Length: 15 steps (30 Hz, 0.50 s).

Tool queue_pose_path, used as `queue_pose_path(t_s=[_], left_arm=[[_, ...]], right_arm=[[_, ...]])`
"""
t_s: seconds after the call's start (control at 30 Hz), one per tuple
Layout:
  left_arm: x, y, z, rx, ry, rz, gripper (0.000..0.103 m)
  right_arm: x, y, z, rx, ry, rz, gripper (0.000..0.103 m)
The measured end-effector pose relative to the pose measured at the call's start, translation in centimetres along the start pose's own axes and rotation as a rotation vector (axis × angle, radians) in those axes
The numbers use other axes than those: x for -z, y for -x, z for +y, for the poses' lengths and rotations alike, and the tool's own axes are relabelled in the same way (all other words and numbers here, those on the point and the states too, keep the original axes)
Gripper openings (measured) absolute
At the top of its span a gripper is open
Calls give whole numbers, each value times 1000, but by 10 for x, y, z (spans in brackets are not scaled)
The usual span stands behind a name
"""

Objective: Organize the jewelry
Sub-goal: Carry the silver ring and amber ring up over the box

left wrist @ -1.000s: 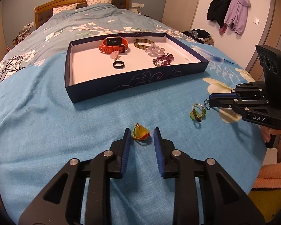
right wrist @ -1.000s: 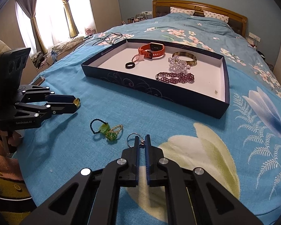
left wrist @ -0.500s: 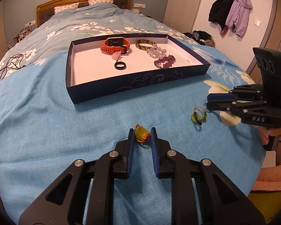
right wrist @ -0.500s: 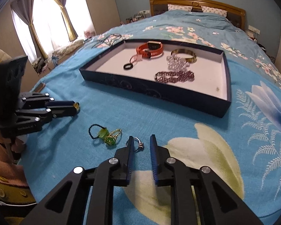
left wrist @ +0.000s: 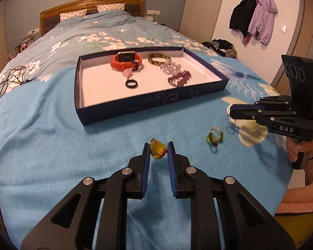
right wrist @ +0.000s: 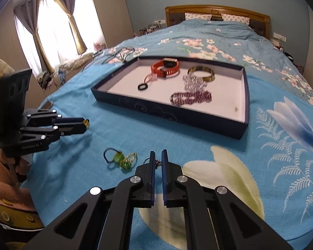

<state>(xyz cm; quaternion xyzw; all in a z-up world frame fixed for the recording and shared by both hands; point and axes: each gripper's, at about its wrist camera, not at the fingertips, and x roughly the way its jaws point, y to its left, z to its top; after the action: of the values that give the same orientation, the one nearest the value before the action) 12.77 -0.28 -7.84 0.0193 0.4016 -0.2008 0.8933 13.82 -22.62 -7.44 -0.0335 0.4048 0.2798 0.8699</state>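
Black right gripper [left wrist: 232,112] w/ "DAS" label pinches ring [right wrist: 156,162]; left gripper [left wrist: 158,149] holds yellow pendant [left wrist: 158,151].

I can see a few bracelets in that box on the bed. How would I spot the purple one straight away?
Find the shallow dark blue box with a white floor, lying on the blue bedspread. The purple bead bracelet lies nearest the box's front wall. Right behind it sit a clear crystal bracelet and an olive bangle; it alone is dark purple.
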Motion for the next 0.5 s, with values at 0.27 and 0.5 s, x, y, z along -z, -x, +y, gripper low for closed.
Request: queue_pose_path(t_s=[0.27, 0.5], left_arm=[[-11, 13, -4, -5, -10, -50, 17], [-25, 19, -6, -10, -16, -94, 17]], right_arm=[[-15, 11, 0, -19, -17, -72, 4], [-29, 14, -6, -18, -36, -119, 4]])
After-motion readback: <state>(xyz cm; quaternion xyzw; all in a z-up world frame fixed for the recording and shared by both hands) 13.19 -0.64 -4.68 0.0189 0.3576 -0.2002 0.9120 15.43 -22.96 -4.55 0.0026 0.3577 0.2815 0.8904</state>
